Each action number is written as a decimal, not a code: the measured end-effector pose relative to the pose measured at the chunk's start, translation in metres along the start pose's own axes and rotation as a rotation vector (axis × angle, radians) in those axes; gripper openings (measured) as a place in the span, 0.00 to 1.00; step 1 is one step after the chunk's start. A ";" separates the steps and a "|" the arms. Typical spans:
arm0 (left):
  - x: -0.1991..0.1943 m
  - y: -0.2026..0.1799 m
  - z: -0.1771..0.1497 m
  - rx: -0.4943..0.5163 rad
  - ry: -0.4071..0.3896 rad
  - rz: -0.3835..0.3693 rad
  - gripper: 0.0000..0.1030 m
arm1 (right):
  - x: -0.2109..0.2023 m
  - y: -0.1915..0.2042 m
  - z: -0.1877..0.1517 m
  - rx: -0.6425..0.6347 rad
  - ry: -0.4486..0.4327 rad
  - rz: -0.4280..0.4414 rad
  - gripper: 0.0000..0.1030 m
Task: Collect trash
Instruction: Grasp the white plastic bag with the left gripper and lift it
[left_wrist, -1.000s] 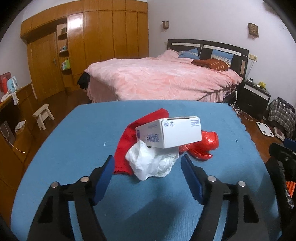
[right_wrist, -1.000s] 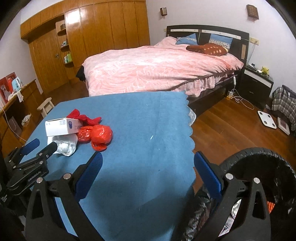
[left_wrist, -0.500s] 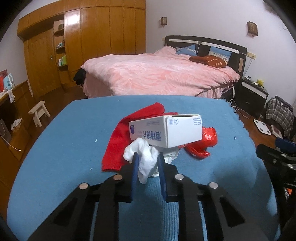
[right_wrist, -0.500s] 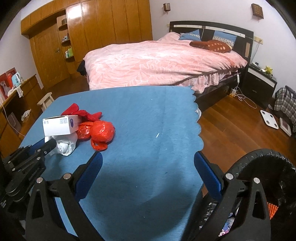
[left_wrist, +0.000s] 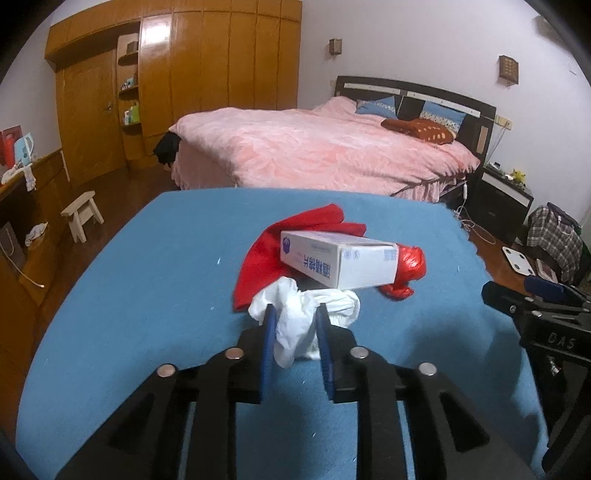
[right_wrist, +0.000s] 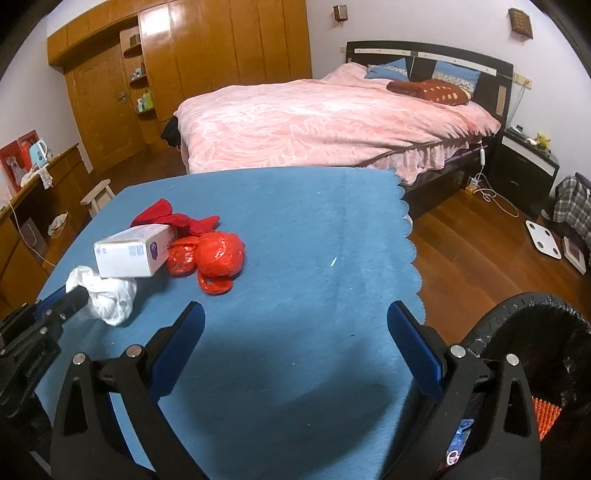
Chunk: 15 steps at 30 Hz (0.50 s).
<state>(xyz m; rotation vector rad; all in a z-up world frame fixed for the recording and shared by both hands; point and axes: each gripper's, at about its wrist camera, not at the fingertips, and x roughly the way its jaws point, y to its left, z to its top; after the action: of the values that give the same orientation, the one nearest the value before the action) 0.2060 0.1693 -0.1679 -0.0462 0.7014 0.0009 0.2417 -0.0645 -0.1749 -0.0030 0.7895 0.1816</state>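
Note:
A crumpled white tissue wad (left_wrist: 299, 325) lies on the blue table cloth (left_wrist: 147, 280). My left gripper (left_wrist: 295, 321) is shut on its near end. A white carton (left_wrist: 340, 262) rests tilted on the wad and on a red cloth (left_wrist: 266, 258). A crumpled red plastic bag (left_wrist: 410, 266) lies to its right. In the right wrist view the wad (right_wrist: 110, 295), the carton (right_wrist: 133, 254) and the red bag (right_wrist: 218, 254) sit at the left. My right gripper (right_wrist: 295, 332) is open and empty above the table's near right part.
A black trash bin (right_wrist: 546, 332) with rubbish inside stands on the wooden floor off the table's right edge. A pink bed (right_wrist: 332, 118) is beyond the table. A wooden wardrobe (left_wrist: 184, 85) and a small stool (left_wrist: 83, 214) are at the left.
My left gripper went from open around the white wad to shut on it. The carton has tilted and shifted slightly. My right gripper stayed open with little movement.

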 end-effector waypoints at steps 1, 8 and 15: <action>0.001 0.000 -0.001 -0.002 0.003 0.004 0.35 | 0.000 0.001 0.000 -0.005 0.000 0.000 0.94; 0.013 -0.002 -0.003 -0.002 0.024 0.005 0.67 | 0.002 0.000 0.001 -0.003 0.000 -0.003 0.94; 0.030 -0.010 -0.017 0.010 0.087 -0.012 0.69 | 0.001 -0.002 0.000 0.001 0.005 -0.002 0.94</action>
<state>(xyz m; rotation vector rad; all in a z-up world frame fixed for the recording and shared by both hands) 0.2179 0.1585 -0.1993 -0.0410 0.7878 -0.0164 0.2431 -0.0658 -0.1755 -0.0031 0.7942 0.1797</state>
